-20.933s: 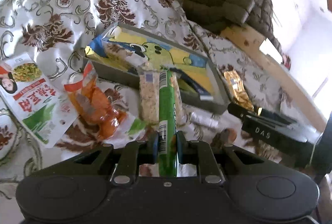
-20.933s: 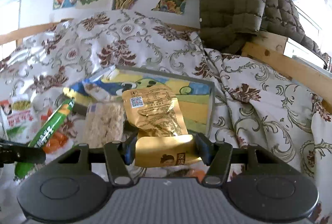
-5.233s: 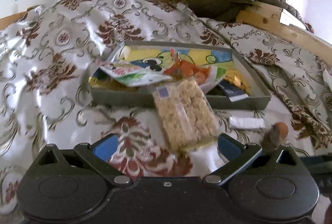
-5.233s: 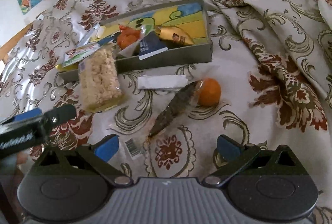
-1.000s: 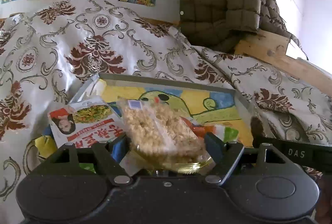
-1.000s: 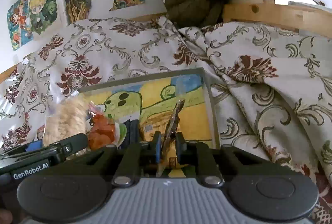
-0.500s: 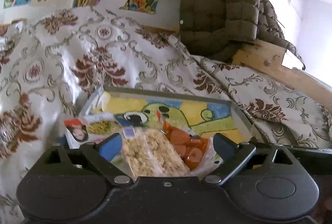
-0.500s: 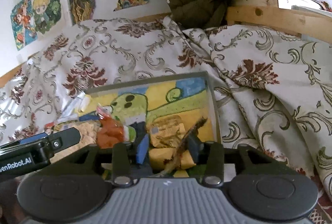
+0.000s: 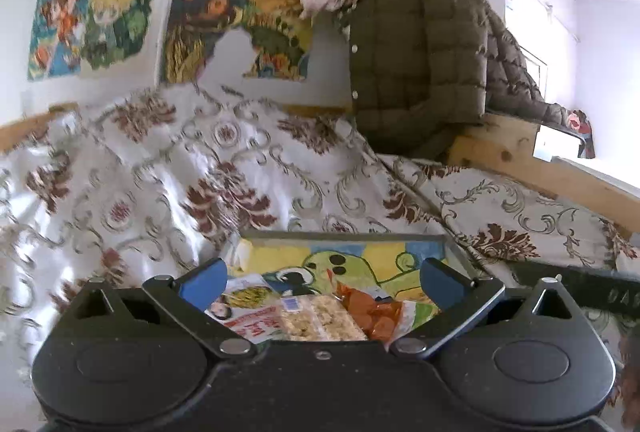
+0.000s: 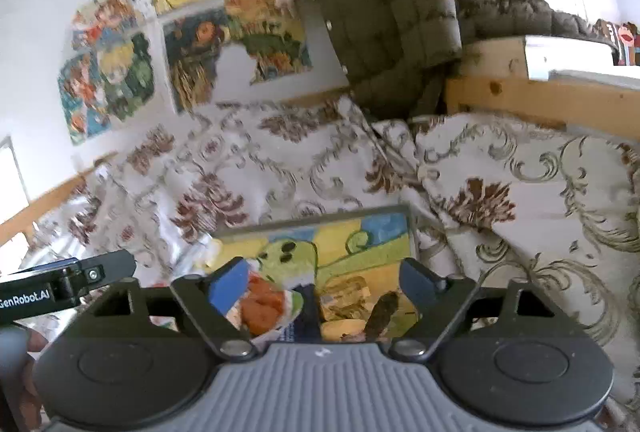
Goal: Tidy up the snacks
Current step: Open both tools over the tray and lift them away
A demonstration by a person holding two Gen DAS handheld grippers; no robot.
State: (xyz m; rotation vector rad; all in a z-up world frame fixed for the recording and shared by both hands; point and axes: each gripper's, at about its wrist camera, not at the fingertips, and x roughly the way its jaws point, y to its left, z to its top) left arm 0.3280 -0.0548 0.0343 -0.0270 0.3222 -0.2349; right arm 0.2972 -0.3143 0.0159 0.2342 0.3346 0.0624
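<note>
A grey tray (image 9: 340,235) with a cartoon picture on its bottom lies on the patterned bedspread. In the left wrist view it holds a clear pack of puffed rice cake (image 9: 316,320), an orange snack bag (image 9: 376,312) and a red-and-white packet (image 9: 244,308). My left gripper (image 9: 322,278) is open and empty above them. In the right wrist view the tray (image 10: 312,222) holds the orange snack bag (image 10: 262,302), a gold packet (image 10: 344,292) and a dark brown strip snack (image 10: 382,314). My right gripper (image 10: 320,280) is open and empty above it.
The floral bedspread (image 9: 200,184) rises behind the tray. A wooden bed frame (image 9: 520,156) and a hanging olive quilted jacket (image 9: 416,48) stand at the back right. Posters (image 9: 192,8) cover the wall. The left gripper's finger (image 10: 64,286) shows at the left in the right wrist view.
Both grippers have lifted and tilted up, away from the tray. The right gripper has opened wide and the brown strip now lies in the tray. The rice cake stays where the left gripper dropped it.
</note>
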